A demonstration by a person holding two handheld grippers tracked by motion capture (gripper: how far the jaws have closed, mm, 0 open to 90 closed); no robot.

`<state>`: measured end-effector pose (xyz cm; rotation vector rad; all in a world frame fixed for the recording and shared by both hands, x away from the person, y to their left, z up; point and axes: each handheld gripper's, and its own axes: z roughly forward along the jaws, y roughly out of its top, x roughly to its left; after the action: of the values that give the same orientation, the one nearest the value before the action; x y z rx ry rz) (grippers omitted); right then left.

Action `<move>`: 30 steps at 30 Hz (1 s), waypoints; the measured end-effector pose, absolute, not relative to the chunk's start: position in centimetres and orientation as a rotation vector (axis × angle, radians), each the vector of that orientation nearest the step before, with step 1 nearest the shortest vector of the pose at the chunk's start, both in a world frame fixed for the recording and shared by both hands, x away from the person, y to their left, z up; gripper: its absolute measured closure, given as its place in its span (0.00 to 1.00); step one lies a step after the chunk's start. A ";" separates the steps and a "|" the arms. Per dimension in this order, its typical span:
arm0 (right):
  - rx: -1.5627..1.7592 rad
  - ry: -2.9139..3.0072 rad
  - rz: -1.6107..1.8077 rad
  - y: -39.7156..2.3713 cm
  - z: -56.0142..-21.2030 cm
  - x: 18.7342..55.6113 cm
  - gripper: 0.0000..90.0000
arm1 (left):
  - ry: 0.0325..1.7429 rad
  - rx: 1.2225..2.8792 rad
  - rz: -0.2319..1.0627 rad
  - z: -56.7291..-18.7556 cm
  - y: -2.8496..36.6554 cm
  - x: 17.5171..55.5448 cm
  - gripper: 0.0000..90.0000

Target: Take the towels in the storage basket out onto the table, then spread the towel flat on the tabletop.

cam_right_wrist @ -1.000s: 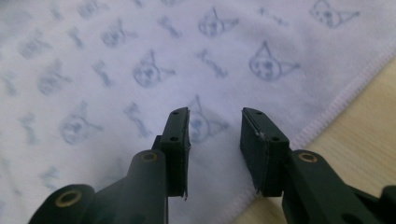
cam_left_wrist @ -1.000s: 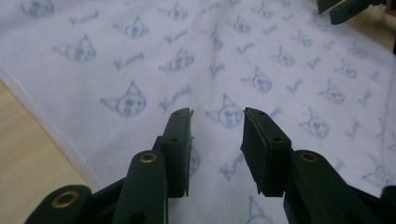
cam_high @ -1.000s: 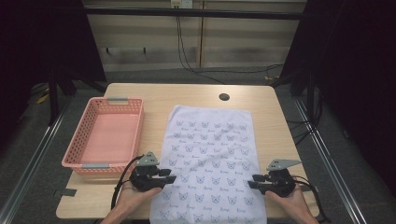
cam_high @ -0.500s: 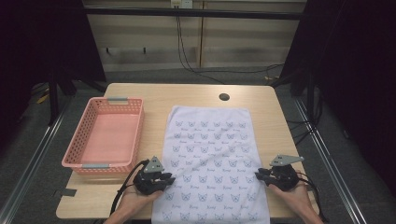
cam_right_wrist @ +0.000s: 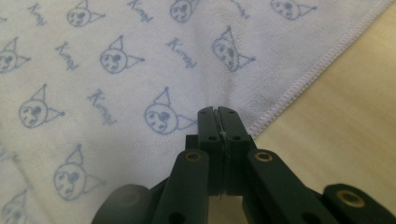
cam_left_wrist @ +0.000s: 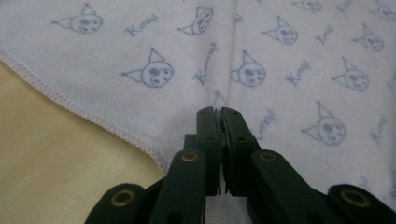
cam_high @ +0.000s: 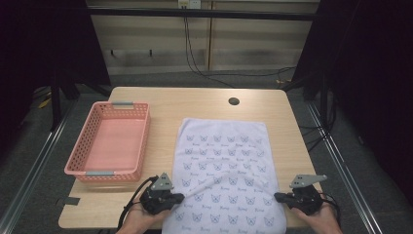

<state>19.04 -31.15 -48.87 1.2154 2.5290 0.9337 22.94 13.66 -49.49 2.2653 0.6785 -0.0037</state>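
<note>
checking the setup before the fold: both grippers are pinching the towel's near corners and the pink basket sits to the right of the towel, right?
Not quite. The pink basket sits to the left of the towel, as the high view shows. The rest holds: the left gripper and right gripper are each shut on the towel near a near corner.

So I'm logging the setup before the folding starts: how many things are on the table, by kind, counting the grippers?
Towel, white with blue print: 1
Basket, pink: 1
Grippers, left gripper and right gripper, each shut on a near edge of the towel: 2
Total: 4
</note>
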 end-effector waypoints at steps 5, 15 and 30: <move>1.192 2.630 0.935 -31.4 -48.5 17.2 0.99 | 0.612 2.299 -0.080 -49.3 13.5 20.6 0.96; 1.195 2.446 1.162 -30.5 -46.9 19.7 0.72 | 0.683 2.191 -0.090 -47.8 13.9 25.0 0.59; 1.199 2.432 1.042 -28.2 -48.9 27.9 0.65 | 0.829 2.192 0.095 -49.6 11.5 32.5 0.61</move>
<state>27.93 -28.18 -48.89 1.1987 2.4319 1.0421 32.55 11.47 -49.58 2.1921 0.8285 0.0946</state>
